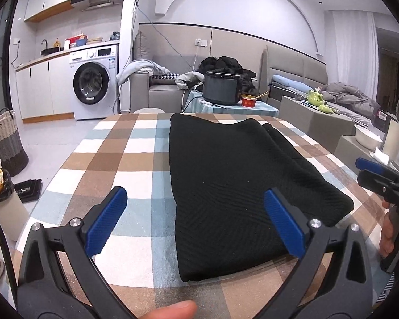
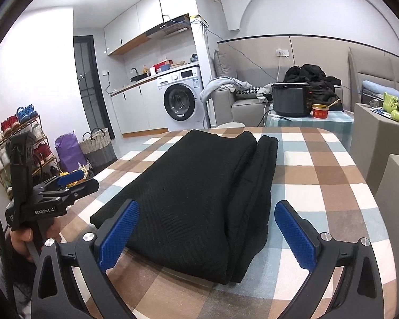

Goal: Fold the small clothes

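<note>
A black knit garment [image 1: 226,180] lies folded into a long strip on the checked tablecloth [image 1: 114,164]. It also shows in the right wrist view [image 2: 199,194], with a folded edge along its right side. My left gripper [image 1: 196,220] is open and empty, held over the garment's near left edge. My right gripper [image 2: 207,228] is open and empty, held over the garment's near end. Each gripper shows in the other's view: the right one at the right edge [image 1: 372,171], the left one at the left [image 2: 71,180].
A dark cooker pot [image 1: 220,87] and a red bowl [image 1: 248,100] stand on a small table beyond the far edge. A sofa with clothes, a washing machine [image 1: 93,90] and a woven basket [image 1: 5,141] lie further off. A shoe rack [image 2: 18,143] stands at the left.
</note>
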